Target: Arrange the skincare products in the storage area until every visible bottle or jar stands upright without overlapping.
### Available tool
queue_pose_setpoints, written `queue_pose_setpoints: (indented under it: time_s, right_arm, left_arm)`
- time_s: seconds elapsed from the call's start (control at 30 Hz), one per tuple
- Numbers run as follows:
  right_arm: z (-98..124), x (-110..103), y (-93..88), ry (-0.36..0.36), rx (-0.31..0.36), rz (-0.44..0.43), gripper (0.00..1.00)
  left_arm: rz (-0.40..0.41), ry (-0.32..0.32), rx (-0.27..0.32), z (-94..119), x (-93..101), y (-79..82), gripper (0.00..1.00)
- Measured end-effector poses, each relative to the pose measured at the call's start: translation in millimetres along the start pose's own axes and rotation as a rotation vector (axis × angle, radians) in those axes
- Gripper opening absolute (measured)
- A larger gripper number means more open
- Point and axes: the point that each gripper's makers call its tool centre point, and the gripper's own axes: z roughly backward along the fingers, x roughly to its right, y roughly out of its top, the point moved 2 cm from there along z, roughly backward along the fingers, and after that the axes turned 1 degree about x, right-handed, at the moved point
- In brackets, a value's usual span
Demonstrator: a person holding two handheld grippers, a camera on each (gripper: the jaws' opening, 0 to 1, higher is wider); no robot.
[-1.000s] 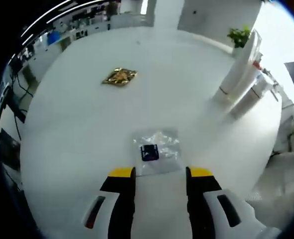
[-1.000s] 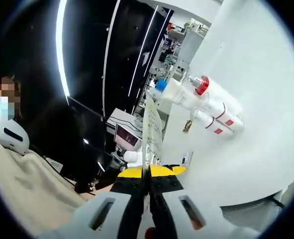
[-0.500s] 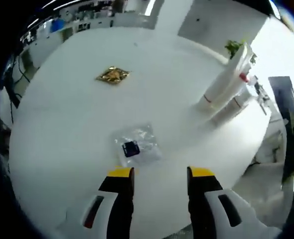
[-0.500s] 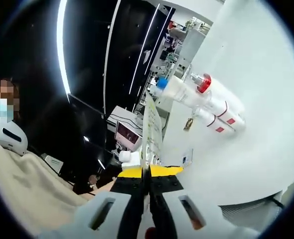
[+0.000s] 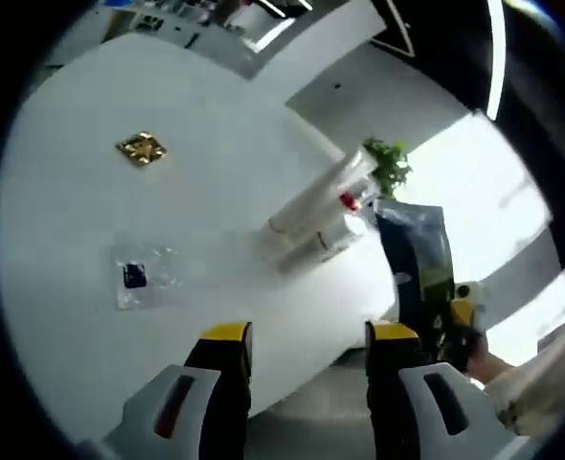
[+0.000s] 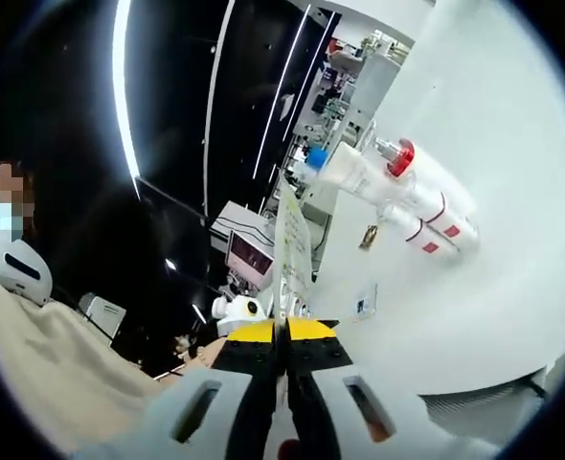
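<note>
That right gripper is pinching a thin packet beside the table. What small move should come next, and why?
Probably carry the right gripper inward over the white table and set its flat packet down near the white bottles. Its jaws are shut on the packet, seemingly off the table's edge, while the left gripper is open and empty.

Left yellow-tipped white gripper (image 5: 302, 335) with jaws parted, nothing between them. Right yellow-tipped white gripper (image 6: 283, 331) with jaws pressed together on a thin flat sheet (image 6: 290, 251).
</note>
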Motion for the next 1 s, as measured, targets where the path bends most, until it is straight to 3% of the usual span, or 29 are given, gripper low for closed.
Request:
queue_pose_setpoints:
  time_s: [0.43, 0.6, 0.87, 1.0]
  right_arm:
    - [-14, -16, -4.3, 0.048, -0.021, 0.024, 0.02]
    - [-17, -20, -6.7, 0.068, -0.041, 0.032, 0.02]
    - [-23, -27, -10.6, 0.093, -0.049, 0.017, 0.02]
    - [-30, -29, -12.0, 0.099, -0.067, 0.034, 0.02]
  left_arm:
    - [0.102, -0.155, 0.06, 6, 31.9, -9.2, 0.47]
    - [0.156, -0.241, 0.097, 9, 47.5, -8.4, 0.42]
    - [0.15, -0.27, 0.082, 8, 56.8, -14.7, 0.38]
    - [0.157, -0.305, 0.083, 10, 63.6, -15.6, 0.31]
